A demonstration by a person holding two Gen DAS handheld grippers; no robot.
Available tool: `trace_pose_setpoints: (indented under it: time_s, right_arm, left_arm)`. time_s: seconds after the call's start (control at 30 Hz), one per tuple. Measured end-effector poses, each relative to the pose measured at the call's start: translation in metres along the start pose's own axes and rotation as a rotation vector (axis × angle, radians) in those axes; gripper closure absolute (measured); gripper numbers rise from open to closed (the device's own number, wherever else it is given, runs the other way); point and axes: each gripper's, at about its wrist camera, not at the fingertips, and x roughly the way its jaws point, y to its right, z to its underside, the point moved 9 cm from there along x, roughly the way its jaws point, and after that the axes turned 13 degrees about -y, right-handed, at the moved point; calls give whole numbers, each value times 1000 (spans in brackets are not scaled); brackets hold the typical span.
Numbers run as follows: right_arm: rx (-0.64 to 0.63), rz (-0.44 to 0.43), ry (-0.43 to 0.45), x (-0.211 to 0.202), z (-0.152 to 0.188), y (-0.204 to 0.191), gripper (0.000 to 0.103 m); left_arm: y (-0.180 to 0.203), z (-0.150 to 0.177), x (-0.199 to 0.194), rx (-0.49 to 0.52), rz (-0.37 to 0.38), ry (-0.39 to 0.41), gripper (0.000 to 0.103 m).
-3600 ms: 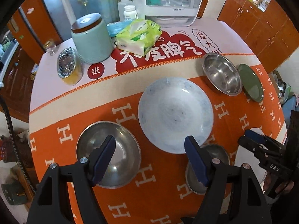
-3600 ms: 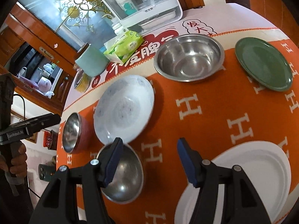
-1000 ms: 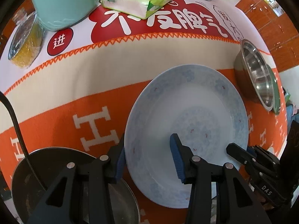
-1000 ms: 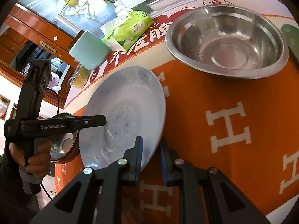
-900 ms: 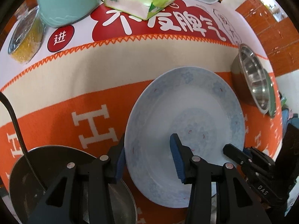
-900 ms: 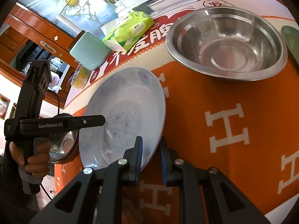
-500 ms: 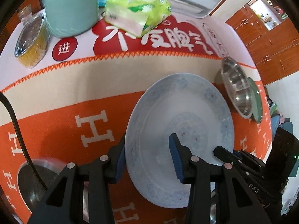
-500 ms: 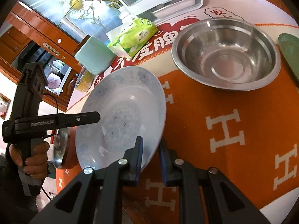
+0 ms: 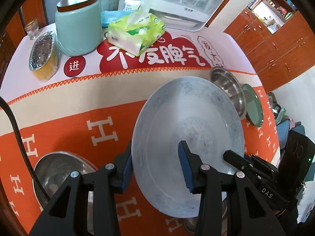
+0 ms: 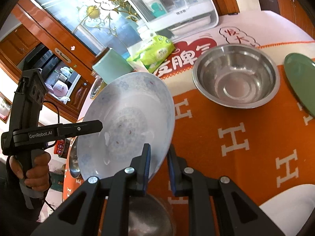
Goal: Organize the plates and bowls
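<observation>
A white plate with a faint blue pattern (image 9: 187,122) hangs tilted above the orange tablecloth, held from two sides. My left gripper (image 9: 155,169) is shut on its left rim, one finger under the plate and one inside it. My right gripper (image 10: 159,165) is shut on the near-right rim of the plate (image 10: 126,118). Steel bowls stand to the right (image 10: 236,78), lower left (image 9: 59,175) and under the plate (image 10: 149,216). A green plate (image 10: 299,74) lies at the far right. A white plate (image 10: 285,206) sits at the near right.
At the back of the table stand a teal jar (image 9: 78,25), a green tissue pack (image 9: 135,33), a foil-covered gold tub (image 9: 43,57), bottles and a white appliance (image 9: 189,5). A hand (image 10: 37,169) holds the left gripper's handle.
The plate has come up off the cloth with both grippers shut on it. The table looks farther away, and the steel bowl at lower left has dropped further below the plate.
</observation>
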Motion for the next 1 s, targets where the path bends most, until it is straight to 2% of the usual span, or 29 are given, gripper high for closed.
trace_pose_setpoints:
  time_s: [0.6, 1.0]
  right_arm:
    - [-39, -19, 142, -64, 25, -27, 86]
    - [-31, -18, 200, -113, 60, -17, 86]
  left_arm:
    - [33, 58, -60, 63, -2, 99, 62]
    - [82, 109, -80, 117, 24, 123, 62]
